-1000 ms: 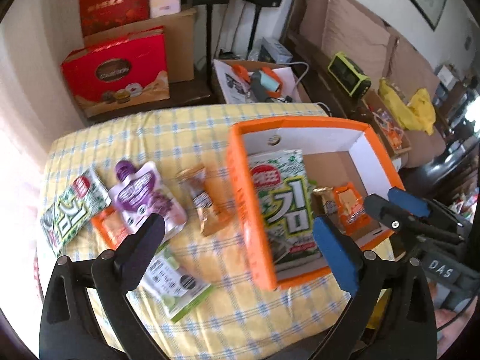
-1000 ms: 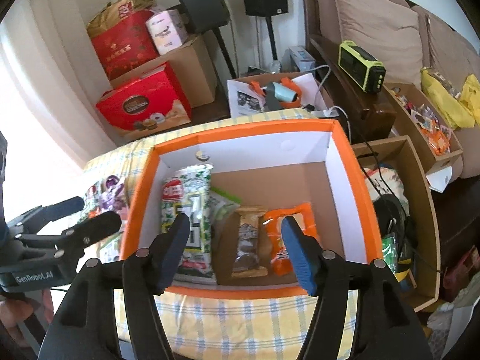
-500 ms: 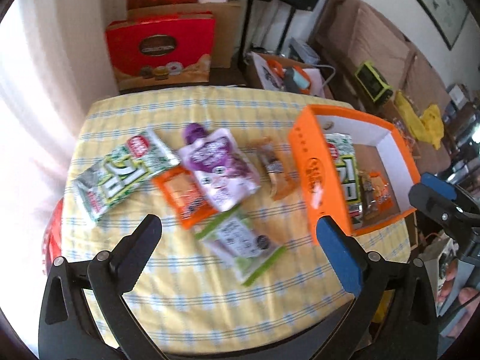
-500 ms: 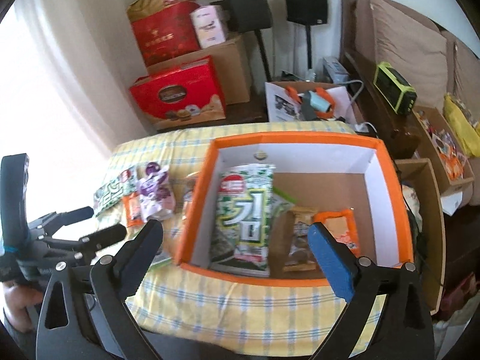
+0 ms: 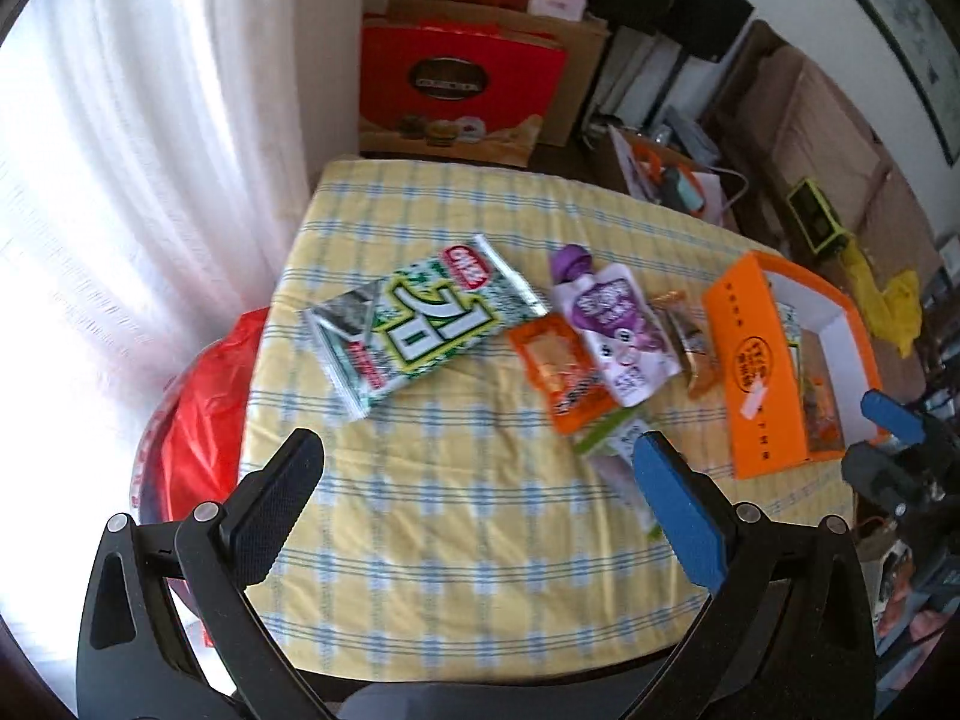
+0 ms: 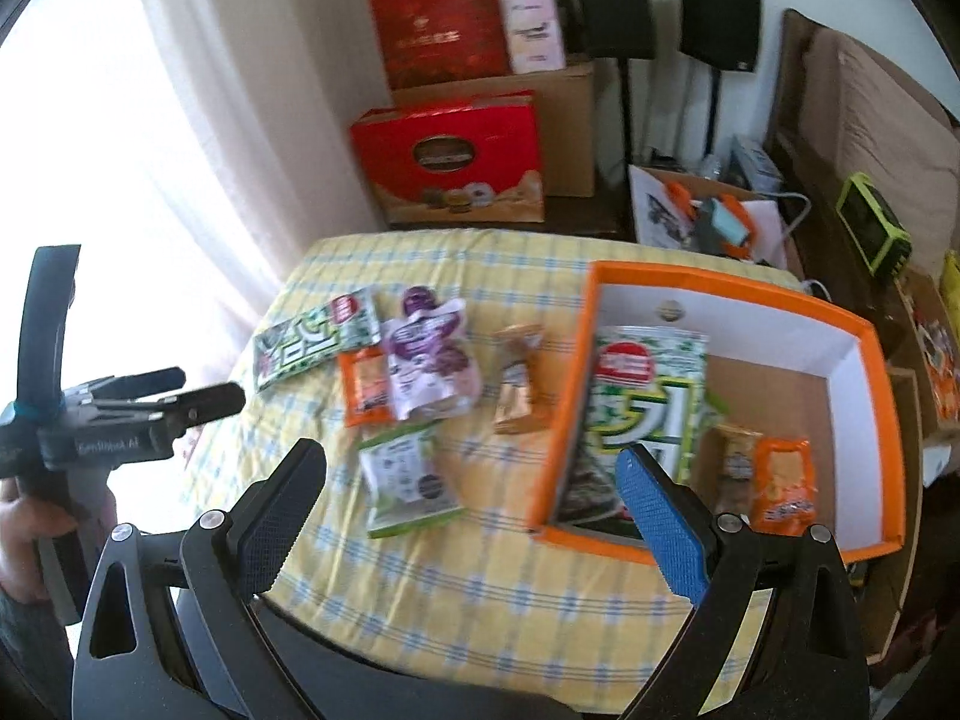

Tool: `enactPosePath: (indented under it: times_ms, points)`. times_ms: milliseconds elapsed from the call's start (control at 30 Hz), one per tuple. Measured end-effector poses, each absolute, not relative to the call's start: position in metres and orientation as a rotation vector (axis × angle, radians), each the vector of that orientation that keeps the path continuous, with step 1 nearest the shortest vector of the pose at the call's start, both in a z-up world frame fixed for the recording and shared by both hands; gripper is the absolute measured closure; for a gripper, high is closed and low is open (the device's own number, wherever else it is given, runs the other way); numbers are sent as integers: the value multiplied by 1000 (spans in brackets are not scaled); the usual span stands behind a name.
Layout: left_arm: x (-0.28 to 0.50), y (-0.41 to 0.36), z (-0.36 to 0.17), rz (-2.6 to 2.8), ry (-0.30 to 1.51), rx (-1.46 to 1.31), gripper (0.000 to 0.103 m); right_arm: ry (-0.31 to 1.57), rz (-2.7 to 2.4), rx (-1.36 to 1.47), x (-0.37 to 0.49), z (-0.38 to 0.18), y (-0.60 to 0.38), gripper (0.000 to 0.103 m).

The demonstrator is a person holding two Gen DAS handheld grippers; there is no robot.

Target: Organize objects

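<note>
An orange box (image 6: 864,354) stands at the right of the yellow checked table (image 5: 456,570), with a green seaweed pack (image 6: 642,396), a brown bar and an orange snack (image 6: 780,480) inside. On the cloth lie a second seaweed pack (image 5: 414,324), an orange packet (image 5: 558,366), a purple pouch (image 5: 618,330), a brown bar (image 5: 690,342) and a green-white packet (image 6: 408,480). My left gripper (image 5: 477,468) hangs open over the bare cloth near the table's front. My right gripper (image 6: 471,468) is open above the green-white packet, nothing between its fingers.
A red bag (image 5: 210,396) sits off the table's left edge by the white curtain. Red gift boxes (image 6: 450,162) and cardboard cartons stand behind the table. A sofa with a green device (image 6: 873,234) lies to the right. A hand (image 6: 24,534) holds the left gripper.
Both grippers have swung left, away from the orange box and over the loose packets. The right jaws have spread wider than a second ago.
</note>
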State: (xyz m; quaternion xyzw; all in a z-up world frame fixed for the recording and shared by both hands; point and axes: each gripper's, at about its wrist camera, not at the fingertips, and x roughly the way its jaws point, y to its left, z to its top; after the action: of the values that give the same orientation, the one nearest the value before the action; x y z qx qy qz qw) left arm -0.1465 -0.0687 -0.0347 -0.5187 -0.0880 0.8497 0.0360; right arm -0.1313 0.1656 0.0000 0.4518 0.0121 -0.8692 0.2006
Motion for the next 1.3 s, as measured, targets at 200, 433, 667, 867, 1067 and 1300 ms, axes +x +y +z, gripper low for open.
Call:
enactPosePath:
  times_ms: [200, 433, 667, 867, 1067, 1300]
  points:
    - [-147, -89, -36, 2639, -287, -1591, 0, 78, -2386, 1267, -131, -9, 140, 5]
    - [-150, -105, -39, 2653, -310, -1597, 0, 96, -2363, 1284, -135, -19, 120, 5]
    - [-150, -116, -42, 2661, -322, -1584, 0, 77, -2366, 1303, -147, -23, 112, 5]
    - [-150, -122, -48, 2668, -315, -1577, 0, 67, -2371, 1303, -154, -24, 104, 5]
    - [-154, -126, -57, 2669, -296, -1569, 0, 81, -2354, 1326, -158, -35, 98, 5]
    - [-170, -124, -70, 2674, -232, -1541, 0, 143, -2318, 1370, -158, -57, 90, 6]
